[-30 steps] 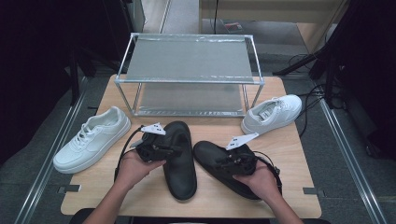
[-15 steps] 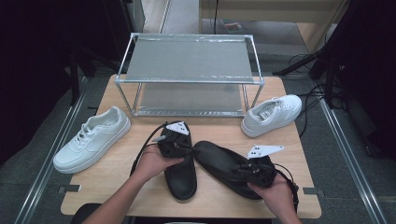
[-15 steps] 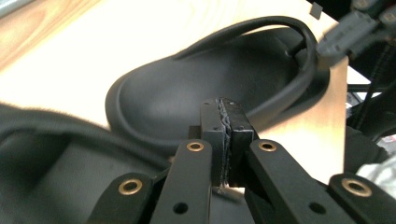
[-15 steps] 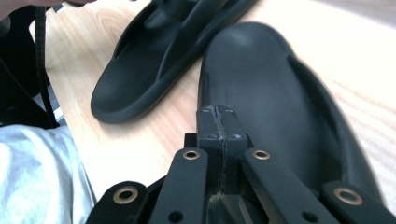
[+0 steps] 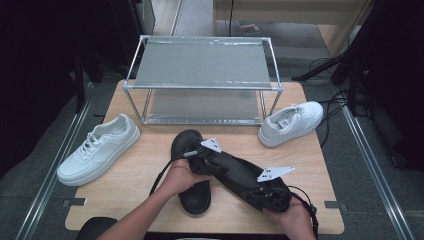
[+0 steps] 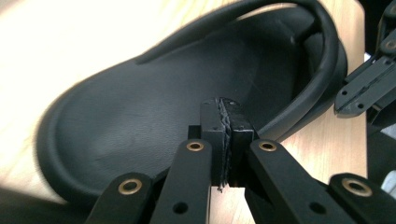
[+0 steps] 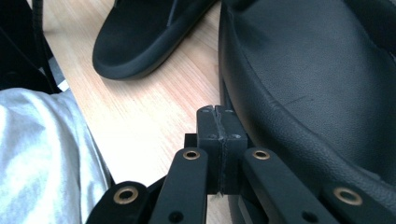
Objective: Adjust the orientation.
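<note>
Pressing both closed hand-held grippers, left hand-held gripper [image 6: 226, 109] and right hand-held gripper [image 7: 217, 122], against a black leather slip-on shoe [image 5: 245, 175] lying on the wooden desk [image 5: 145, 170], gripping nothing.

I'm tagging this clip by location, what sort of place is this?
Probably a lab or workshop set up for recording. A wooden table holds a two-tier metal rack, with cables trailing across a grey floor and dark screens on both sides.
</note>
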### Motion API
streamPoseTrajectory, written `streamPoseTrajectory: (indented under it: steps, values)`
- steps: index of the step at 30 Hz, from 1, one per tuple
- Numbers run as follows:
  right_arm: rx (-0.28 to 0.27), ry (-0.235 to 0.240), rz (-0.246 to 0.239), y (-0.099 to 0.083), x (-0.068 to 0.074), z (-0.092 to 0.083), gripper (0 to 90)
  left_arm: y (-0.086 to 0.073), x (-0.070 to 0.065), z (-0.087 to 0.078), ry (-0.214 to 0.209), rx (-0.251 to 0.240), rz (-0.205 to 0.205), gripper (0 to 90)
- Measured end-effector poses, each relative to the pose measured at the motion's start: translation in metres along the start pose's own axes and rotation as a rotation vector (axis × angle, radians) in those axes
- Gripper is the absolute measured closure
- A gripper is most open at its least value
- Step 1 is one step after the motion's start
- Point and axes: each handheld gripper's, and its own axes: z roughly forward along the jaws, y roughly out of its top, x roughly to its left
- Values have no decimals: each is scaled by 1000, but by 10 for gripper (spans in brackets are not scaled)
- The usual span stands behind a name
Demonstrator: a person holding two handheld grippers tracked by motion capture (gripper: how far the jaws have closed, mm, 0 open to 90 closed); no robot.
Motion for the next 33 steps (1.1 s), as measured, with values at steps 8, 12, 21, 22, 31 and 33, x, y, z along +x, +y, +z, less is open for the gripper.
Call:
streamPoseTrajectory:
  steps: [8, 12, 21, 22, 31, 33]
  values:
    - [11, -24, 6, 0, -6, -1, 900, 3, -4, 10, -12, 12, 3, 900]
    - [11, -40, -3, 0, -8, -2, 900, 3, -5, 12, -16, 10, -1, 900]
    - [12, -83, 56, -3, -19, -13, 900, 10, -15, 21, -27, 16, -2, 900]
    - [14, -88, 57, -3, -20, -14, 900, 10, -16, 22, -31, 17, -2, 900]
    - [5, -129, 110, -7, -32, -23, 900, 16, -30, 33, -46, 14, 11, 900]
    - [2, -133, 116, -7, -34, -25, 900, 16, -31, 35, -54, 12, 6, 900]
